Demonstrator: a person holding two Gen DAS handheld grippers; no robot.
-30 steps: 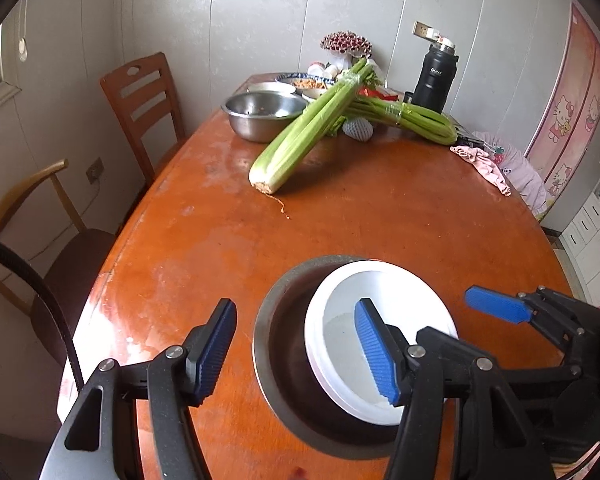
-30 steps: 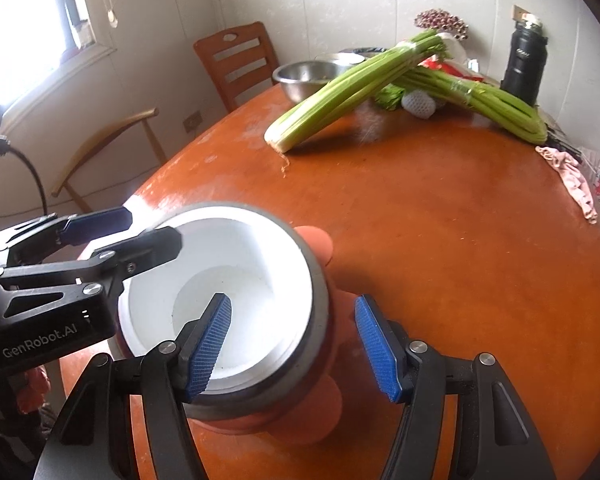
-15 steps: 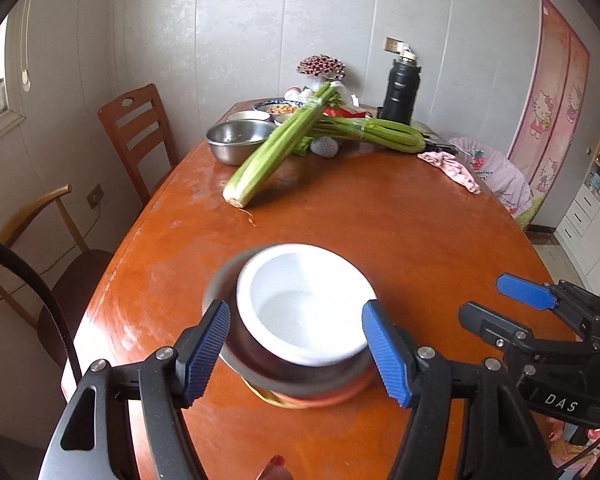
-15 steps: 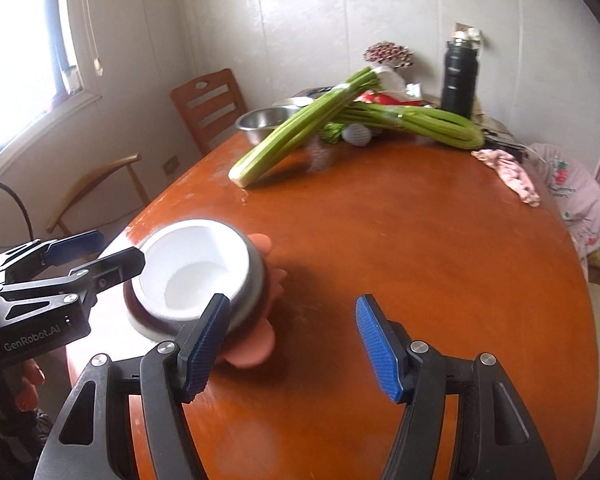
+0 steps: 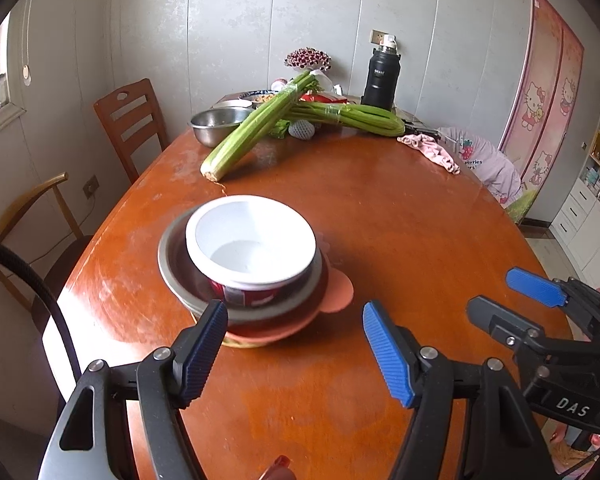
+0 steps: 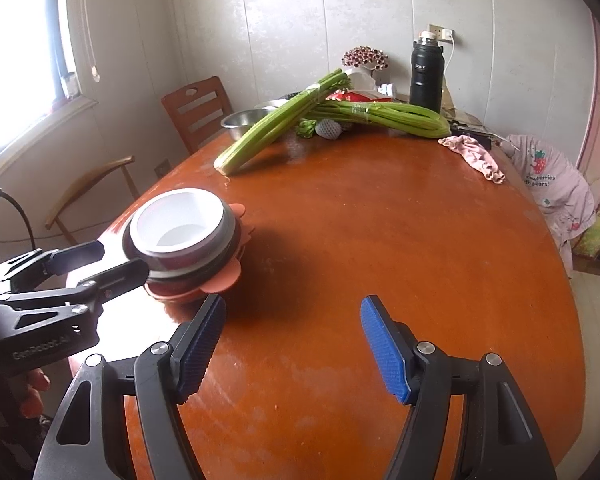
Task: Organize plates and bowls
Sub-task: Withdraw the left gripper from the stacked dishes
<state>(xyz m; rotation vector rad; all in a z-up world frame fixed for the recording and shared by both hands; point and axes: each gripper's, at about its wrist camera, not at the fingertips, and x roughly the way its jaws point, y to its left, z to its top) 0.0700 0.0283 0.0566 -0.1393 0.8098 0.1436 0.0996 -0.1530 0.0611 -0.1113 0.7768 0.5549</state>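
Note:
A white bowl [image 5: 252,240] with a red label sits inside a steel bowl [image 5: 172,264], which rests on an orange plate [image 5: 338,292] with scalloped lobes. The stack stands on the wooden table [image 5: 380,220] near its left edge. It also shows in the right wrist view [image 6: 180,224]. My left gripper [image 5: 294,350] is open and empty, just in front of the stack. My right gripper [image 6: 292,344] is open and empty, to the right of the stack and nearer than it. The right gripper also shows at the right of the left wrist view [image 5: 536,292].
Two celery bunches [image 5: 256,128] lie across the far end of the table beside a steel bowl [image 5: 216,124], a black flask [image 5: 380,80], a flower bunch [image 5: 308,58] and a pink cloth [image 5: 432,150]. Wooden chairs [image 5: 130,120] stand along the left side.
Both grippers have pulled back and up from the stacked bowls. The stack now stands free on the table, farther from both cameras.

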